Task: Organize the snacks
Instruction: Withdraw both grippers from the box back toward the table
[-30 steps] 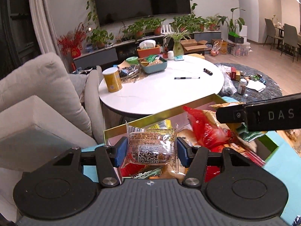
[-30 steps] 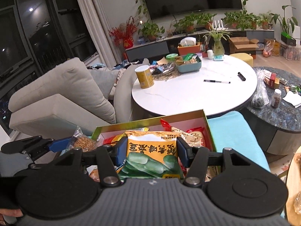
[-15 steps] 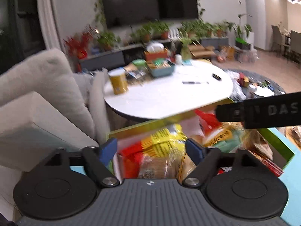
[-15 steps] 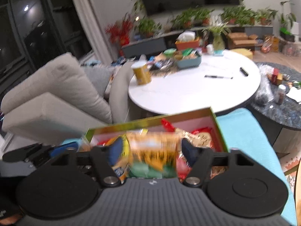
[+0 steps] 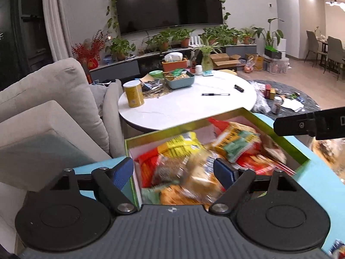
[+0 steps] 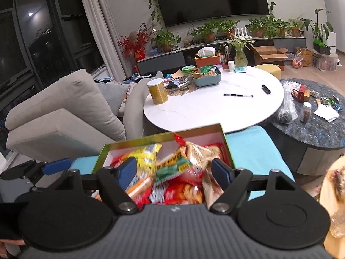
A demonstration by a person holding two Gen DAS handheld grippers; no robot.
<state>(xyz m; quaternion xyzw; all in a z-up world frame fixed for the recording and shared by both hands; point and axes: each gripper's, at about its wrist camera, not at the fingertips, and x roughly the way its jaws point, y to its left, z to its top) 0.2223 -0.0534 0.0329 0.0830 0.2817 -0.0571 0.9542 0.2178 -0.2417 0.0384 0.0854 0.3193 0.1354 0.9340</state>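
Note:
A green-rimmed box [image 5: 172,130] with a pink inside stands on a turquoise surface [image 5: 319,179], filled with several snack packets. My left gripper [image 5: 174,170] is open above its near left part, and a blurred clear packet of brown snacks [image 5: 172,170] lies loose below the pads. In the right wrist view the same box [image 6: 161,136] shows a green-and-orange pea packet [image 6: 172,168] lying on the pile. My right gripper [image 6: 174,169] hangs open over it, holding nothing. The left gripper's blue fingertips [image 6: 56,165] show at the left.
Beyond the box stands a white round table [image 6: 215,112] with a yellow can [image 6: 157,91], a teal tray and pens. A grey sofa [image 6: 64,108] lies to the left, a dark stone table [image 6: 323,129] with bottles and bags to the right.
Both grippers opened and let go: the clear brown-snack packet left the left pads and the pea packet left the right pads. Both now lie in the box. Both hands shifted slightly.

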